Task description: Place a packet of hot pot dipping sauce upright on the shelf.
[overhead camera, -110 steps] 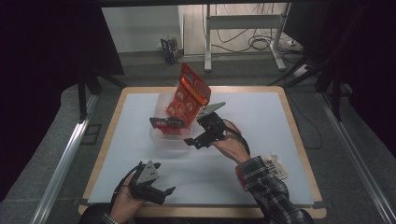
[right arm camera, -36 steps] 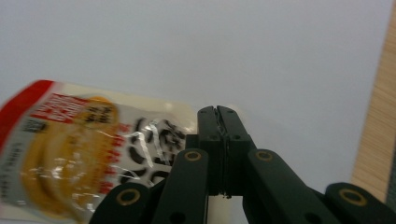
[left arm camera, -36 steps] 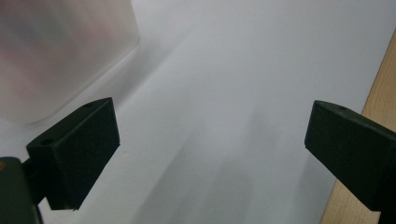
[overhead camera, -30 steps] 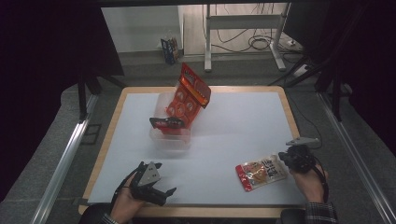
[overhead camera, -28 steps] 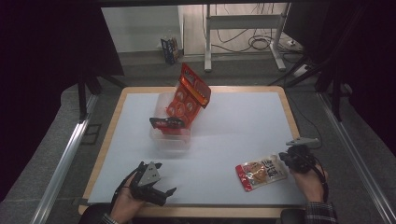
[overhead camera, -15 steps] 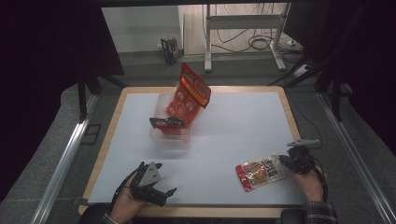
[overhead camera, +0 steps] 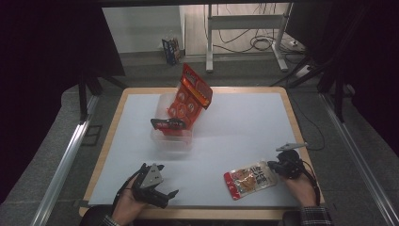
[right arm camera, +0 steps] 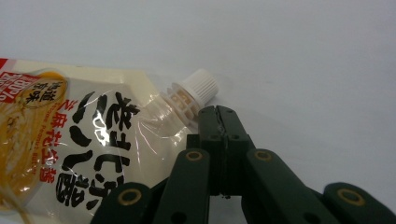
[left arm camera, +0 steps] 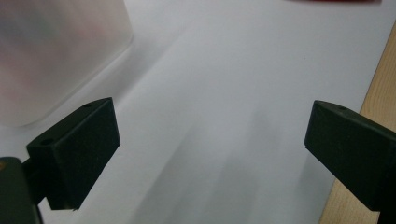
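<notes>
- Sauce pouch (overhead camera: 250, 179) lies flat on the white surface (overhead camera: 244, 122) at the near right, its white cap (right arm camera: 198, 88) pointing toward the right tool (overhead camera: 278, 165).
- Right tool's jaws are pressed together just beside the spout, gripping nothing, probably having let go.
- Left tool (overhead camera: 162, 194) rests at the near left, jaws wide apart and empty, seemingly waiting.
- Clear box (overhead camera: 171, 136) sits far left of centre, an orange packet (overhead camera: 190, 96) leaning upright in it.

1. The spouted pouch (right arm camera: 70, 140) carries large black Japanese characters, with smaller red characters beside them.
2. A round yellow badge on it holds small, blurred characters.
3. The red packet (overhead camera: 190, 96) has print too small to read.
</notes>
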